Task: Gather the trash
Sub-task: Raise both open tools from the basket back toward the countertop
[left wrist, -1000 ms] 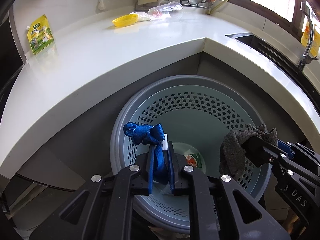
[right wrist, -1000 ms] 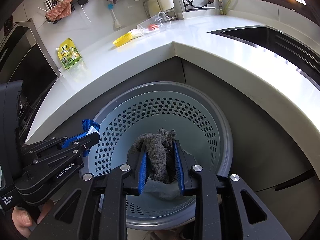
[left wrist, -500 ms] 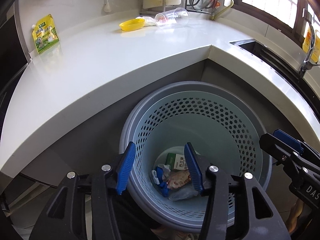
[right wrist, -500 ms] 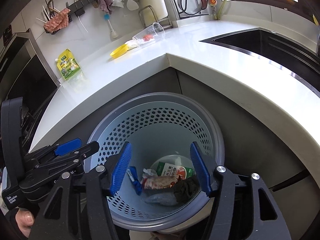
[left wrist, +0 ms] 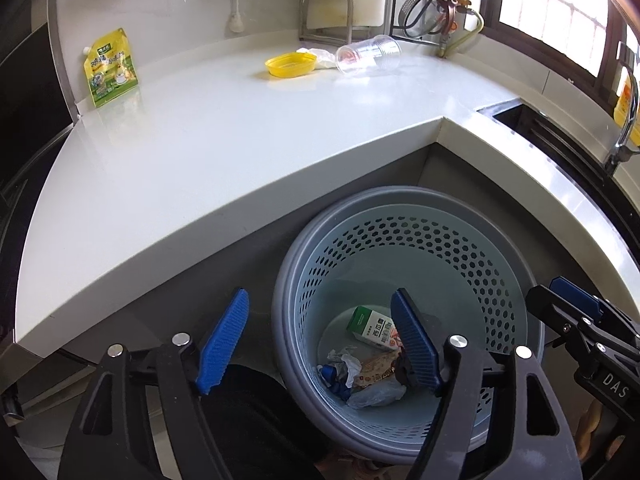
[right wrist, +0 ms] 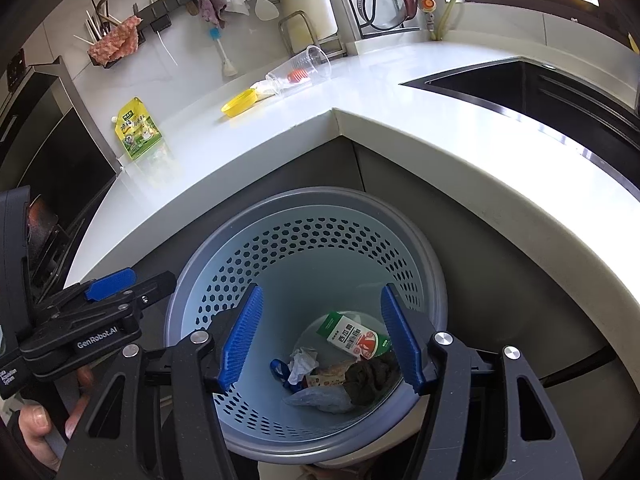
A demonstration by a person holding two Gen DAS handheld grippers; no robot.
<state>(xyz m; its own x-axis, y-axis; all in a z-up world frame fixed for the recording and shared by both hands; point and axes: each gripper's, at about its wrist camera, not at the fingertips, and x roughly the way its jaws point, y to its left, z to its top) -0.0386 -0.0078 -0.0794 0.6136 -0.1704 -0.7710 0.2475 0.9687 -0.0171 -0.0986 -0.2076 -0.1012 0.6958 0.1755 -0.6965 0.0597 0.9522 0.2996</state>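
The round, perforated pale-blue plastic bin (right wrist: 308,248) on the floor by the desk's corner holds the trash: a dark grey rag (right wrist: 370,376), a blue strap (right wrist: 280,370), a green-and-white carton (right wrist: 352,334). Above it, angled down, the left gripper (left wrist: 320,344) and right gripper (right wrist: 320,340) have just opened, nothing between their jaws. A clear plastic cup (left wrist: 368,55) and yellow lid (left wrist: 291,65) lie on the white desk (left wrist: 200,152), likely next.

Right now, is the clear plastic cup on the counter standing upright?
No, the clear plastic cup lies on its side on the counter, beside the yellow lid.
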